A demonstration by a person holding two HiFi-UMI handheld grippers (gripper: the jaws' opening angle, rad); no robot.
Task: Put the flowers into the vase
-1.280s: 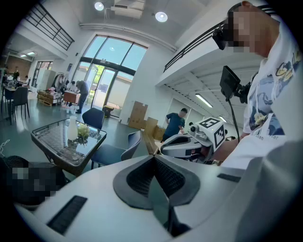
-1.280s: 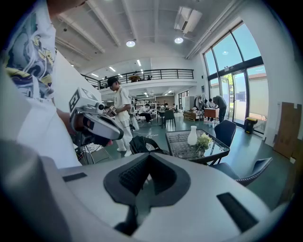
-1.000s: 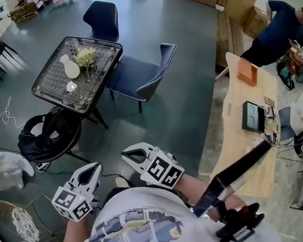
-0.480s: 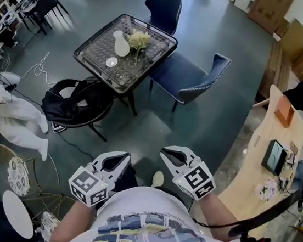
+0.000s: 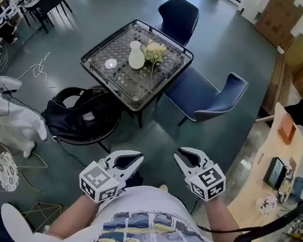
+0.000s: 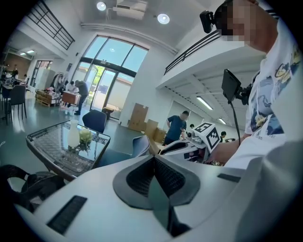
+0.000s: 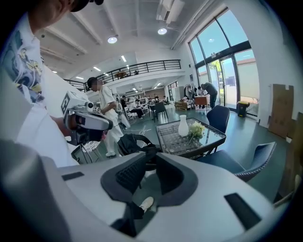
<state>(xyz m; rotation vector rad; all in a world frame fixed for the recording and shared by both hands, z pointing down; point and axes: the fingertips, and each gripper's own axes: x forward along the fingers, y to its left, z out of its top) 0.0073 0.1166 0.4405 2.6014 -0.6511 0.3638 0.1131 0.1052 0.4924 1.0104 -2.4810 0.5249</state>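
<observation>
Grey-green floor (image 5: 226, 55) fills most of the head view. On it stands the glass-topped table (image 5: 110, 84), dark metal round its edge, well ahead of me.

One blue chair (image 5: 204, 97) sits at the table's right side and a second blue chair (image 5: 179, 16) at its far side. Down at the near left corner there's a round black chair (image 5: 82, 119) with a dark bag slumped in it. A pale wooden bench (image 5: 255, 175) runs along the right edge.

Closer in now, both claws are out in front of my chest, pointing toward the table and well short of it.

My left gripper (image 5: 135, 157) has its jaws pressed flat together, pad against pad, with nothing in them. My right gripper (image 5: 179, 155) is only narrowly parted. Its jaws have just been opening and nothing sits between them; through the slit in its own view I see floor and a pale shoe (image 7: 147, 203).

Now the task's things. The white vase (image 5: 136, 56) stands upright on the glass, toward the table's far half. The flowers (image 5: 155, 52), pale yellow heads on green stems, are on the tabletop just beside the vase, on its right as I look down. They're outside it, not in its neck. A small white disc (image 5: 111, 63) lies near the vase on its left.
</observation>
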